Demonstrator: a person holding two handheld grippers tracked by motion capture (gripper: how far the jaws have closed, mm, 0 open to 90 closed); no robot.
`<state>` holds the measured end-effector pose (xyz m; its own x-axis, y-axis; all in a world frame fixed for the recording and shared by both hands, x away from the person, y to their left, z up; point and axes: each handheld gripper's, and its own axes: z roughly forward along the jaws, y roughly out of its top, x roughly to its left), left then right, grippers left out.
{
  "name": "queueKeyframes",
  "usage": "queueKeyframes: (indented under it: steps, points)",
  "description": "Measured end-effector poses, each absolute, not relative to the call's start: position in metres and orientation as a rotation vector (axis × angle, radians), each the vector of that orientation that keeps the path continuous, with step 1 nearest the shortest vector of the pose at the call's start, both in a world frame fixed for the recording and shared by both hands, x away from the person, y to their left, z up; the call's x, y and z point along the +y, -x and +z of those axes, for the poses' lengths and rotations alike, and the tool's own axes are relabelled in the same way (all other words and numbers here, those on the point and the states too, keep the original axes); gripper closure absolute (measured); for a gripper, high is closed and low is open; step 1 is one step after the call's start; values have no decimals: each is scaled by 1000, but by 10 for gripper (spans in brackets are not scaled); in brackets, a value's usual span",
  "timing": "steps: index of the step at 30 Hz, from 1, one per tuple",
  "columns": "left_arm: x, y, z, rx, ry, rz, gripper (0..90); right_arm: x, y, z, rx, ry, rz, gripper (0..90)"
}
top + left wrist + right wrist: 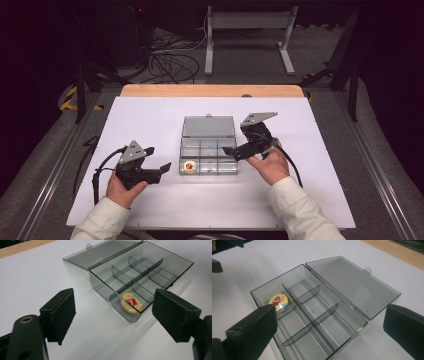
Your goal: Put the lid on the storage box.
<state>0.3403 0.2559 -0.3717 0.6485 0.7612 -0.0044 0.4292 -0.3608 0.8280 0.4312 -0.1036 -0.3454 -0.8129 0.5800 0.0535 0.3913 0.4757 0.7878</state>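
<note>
At the near edge of the white bench (150,200), two cream sleeves come in, each hand holding a claw. The left claw (162,169) sits low at the left, pointing right toward the box, with a grey three-cornered plate on top and a cable looping off behind it. Its jaws stand wide apart with nothing between them; in the left gripper view only bare bench lies between the two black pads.

Just past that claw's tips, a short gap away and not touching, is the near-left corner of the clear smoky compartment box (209,167). In that corner compartment lies a round yellow badge (189,167) with a cartoon figure in red on it, flat on the box floor. From the left gripper view the badge (132,303) is ahead and a little to the right of centre, closer to the right-hand pad, behind the box's transparent wall (100,287).

The right claw (231,151) hangs over the right side of the box, pointing left across it, its hand resting at the box's near-right corner. Its jaws are spread to their full width and hold nothing. In the right gripper view the box (352,327) lies open below the jaws, and the badge (278,301) shows just above the left-hand pad, at the far end of the box from this claw.

The other compartments, split by curved dividers, hold nothing. Beyond them the lid (208,126) is folded back flat on the bench, its small latch tab at the far edge. Farther off runs the bench's wooden strip (210,90).
</note>
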Motion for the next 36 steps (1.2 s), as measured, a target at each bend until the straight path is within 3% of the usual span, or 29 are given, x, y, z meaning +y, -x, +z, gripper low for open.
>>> queueKeyframes:
  steps: [17, 36]
  points:
    - [252, -365, -360, 933, -2041, 477, 198, -109, -445, -353, 2524, -892, 1215, 0]
    - [236, -415, -343, 961, -2086, 411, 149, -108, -471, -357, 2547, -975, 1181, 73]
